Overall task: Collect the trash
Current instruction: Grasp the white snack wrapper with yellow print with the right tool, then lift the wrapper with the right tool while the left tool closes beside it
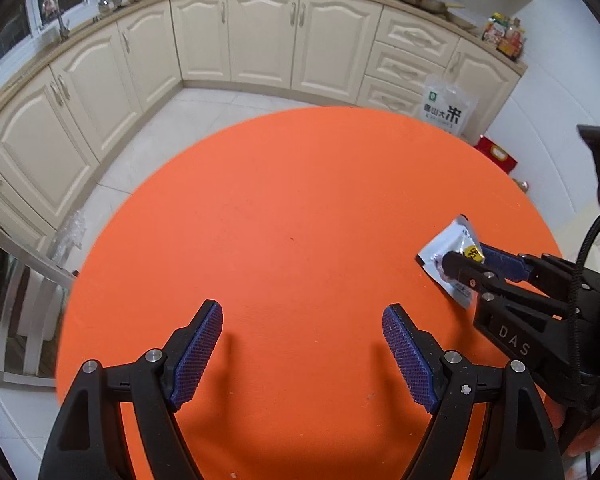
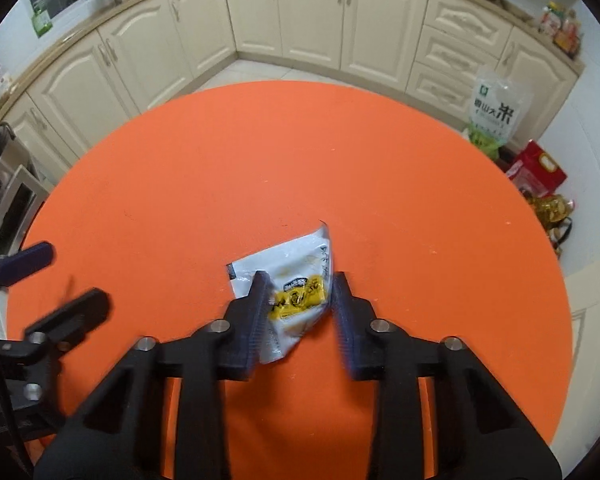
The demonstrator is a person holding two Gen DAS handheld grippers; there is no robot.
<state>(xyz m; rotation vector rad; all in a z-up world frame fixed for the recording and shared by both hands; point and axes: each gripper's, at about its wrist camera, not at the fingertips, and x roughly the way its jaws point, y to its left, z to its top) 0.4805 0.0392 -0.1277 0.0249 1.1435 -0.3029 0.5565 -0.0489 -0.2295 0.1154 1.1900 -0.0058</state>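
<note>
Wrapper (image 2: 288, 276) lies on the orange surface (image 2: 340, 160) near its right edge, between the fingers of the right hand-held gripper (image 2: 300, 312), which are not yet pressed on it. Better to close slowly, low on the crumpled middle. Left hand-held gripper (image 1: 302, 356) is apart and holds nothing. No bin is visible.

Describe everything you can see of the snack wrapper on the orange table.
The snack wrapper is a crumpled, glossy white plastic packet with a yellow and black printed label and a small barcode at one corner. It looks empty and flattened, one corner curling upward. It lies on the orange table between the fingers of the right gripper, which straddle its printed end; whether they pinch it yet is unclear.
</note>
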